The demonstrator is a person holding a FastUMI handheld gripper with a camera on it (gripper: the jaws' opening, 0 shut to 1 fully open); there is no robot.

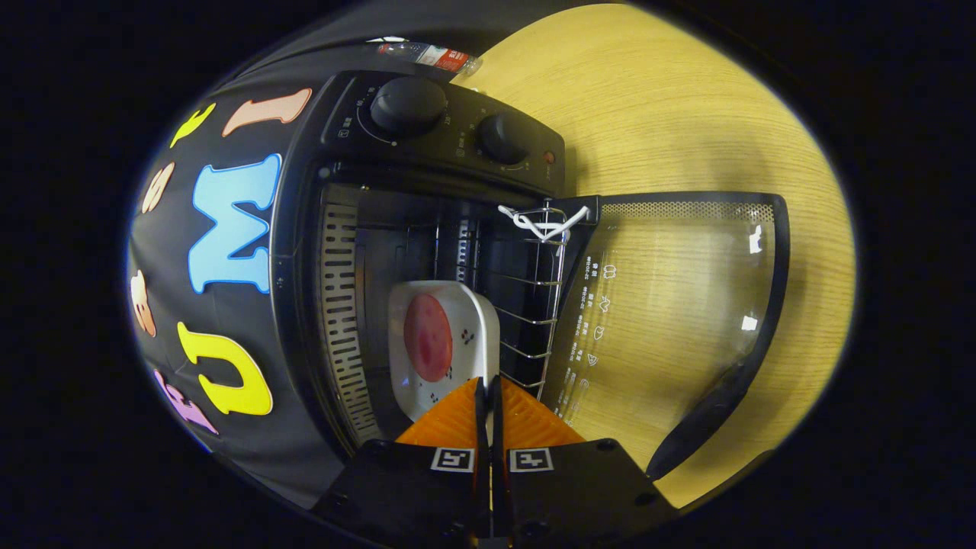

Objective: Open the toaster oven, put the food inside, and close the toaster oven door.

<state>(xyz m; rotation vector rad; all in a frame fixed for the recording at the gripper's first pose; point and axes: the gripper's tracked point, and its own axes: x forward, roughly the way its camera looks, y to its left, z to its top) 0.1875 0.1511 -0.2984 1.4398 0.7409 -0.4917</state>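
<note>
The hand-held gripper (488,389) is seen with its two orange fingers (446,423) pressed together — only a thin dark slit is left between them, and whether the rim of the plate (476,324) is pinched there cannot be told. The white plate is set just ahead of the fingertips, touching them, inside the oven (305,229), whose cavity is seen turned on its side. A round pink slice of food (428,337) is carried on the plate. The wire rack (537,305) is found just beside the plate. The glass door (671,305) is swung fully open beside the fingers, over the wooden bench (671,99). Two black knobs (408,105) are seen beyond the cavity — and past them a bottle (427,55) lies.
</note>
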